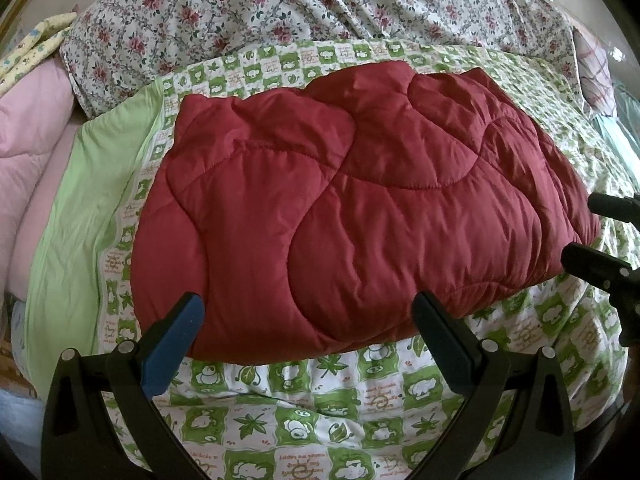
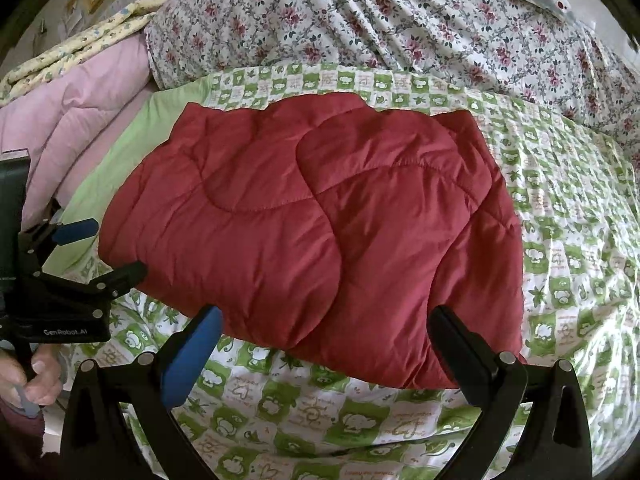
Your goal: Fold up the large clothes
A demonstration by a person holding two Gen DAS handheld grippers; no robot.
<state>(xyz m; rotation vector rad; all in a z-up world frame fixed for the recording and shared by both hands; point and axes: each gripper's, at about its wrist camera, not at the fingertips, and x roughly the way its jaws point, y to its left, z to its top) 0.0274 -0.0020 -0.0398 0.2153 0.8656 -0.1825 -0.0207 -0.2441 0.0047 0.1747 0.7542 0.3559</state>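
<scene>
A folded dark red quilted garment (image 1: pixel 352 200) lies flat on a green-and-white patterned bed cover (image 1: pixel 320 412). It also shows in the right wrist view (image 2: pixel 320 224). My left gripper (image 1: pixel 308 328) is open and empty, its fingertips at the garment's near edge. My right gripper (image 2: pixel 326 340) is open and empty, also at the garment's near edge. The right gripper shows at the right edge of the left wrist view (image 1: pixel 596 236). The left gripper shows at the left of the right wrist view (image 2: pixel 104 248), open beside the garment's left end.
A floral sheet (image 1: pixel 320 4) covers the bed behind the garment. A pink quilt (image 1: pixel 28 136) and a plain green cloth (image 1: pixel 84 208) lie at the left. A yellow patterned cloth (image 2: pixel 88 40) is at the far left. A hand (image 2: pixel 28 380) holds the left gripper's handle.
</scene>
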